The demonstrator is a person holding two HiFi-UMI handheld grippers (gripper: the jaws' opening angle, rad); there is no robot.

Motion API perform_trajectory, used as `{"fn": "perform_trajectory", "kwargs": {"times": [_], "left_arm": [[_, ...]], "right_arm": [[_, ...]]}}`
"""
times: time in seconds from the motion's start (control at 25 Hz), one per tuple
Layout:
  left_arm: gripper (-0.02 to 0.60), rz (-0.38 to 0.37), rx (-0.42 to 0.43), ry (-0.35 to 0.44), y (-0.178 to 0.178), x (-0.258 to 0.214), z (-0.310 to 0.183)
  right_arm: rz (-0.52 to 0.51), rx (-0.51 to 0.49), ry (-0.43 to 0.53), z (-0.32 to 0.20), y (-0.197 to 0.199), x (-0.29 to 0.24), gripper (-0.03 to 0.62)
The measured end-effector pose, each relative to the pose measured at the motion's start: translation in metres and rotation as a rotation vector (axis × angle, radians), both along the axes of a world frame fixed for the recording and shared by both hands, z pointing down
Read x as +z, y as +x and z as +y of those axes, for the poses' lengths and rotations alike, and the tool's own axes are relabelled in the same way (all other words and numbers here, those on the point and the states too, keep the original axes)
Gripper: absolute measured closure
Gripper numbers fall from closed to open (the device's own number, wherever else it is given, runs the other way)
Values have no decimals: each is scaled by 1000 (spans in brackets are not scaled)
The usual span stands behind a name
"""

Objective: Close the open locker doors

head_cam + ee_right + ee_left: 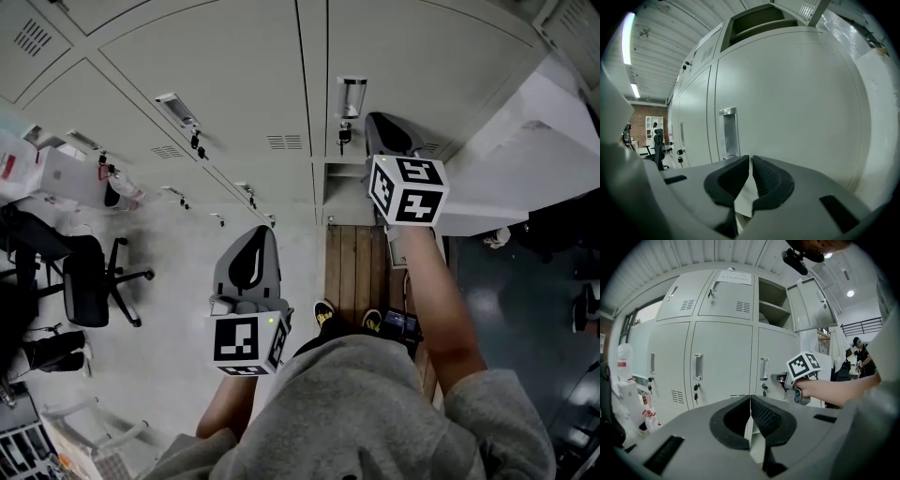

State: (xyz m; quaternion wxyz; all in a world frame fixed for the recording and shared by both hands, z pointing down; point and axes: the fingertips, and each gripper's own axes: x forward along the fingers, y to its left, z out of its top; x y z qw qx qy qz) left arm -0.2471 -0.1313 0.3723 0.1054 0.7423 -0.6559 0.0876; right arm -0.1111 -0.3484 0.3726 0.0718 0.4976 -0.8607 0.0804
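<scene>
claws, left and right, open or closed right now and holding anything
Left claw: closed, nothing between the jaws.
Right claw: closed, empty, pointed at a locker door.

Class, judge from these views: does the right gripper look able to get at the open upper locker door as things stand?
Probably yes. The right gripper, holding nothing, sits by a lower locker's handle. The open upper door hangs above it with nothing between, so raising the arm should do.

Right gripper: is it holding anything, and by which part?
Nothing. The right gripper is shut and empty, its jaws together near the recessed door handle.
</scene>
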Motion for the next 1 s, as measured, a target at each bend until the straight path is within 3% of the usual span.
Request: {"fn": "perform_trajectory", "kwargs": {"times": [0.32,0.56,1.0], "left_arm": [[569,0,10,15,1,-4,5],[569,4,24,26,6,-8,7],[571,22,155,26,54,-4,7]], "right_arm": [[9,-6,-3,7,1,-2,548],[-2,-57,22,53,16,-17,548],[11,-124,119,160,99,-45,548]]}}
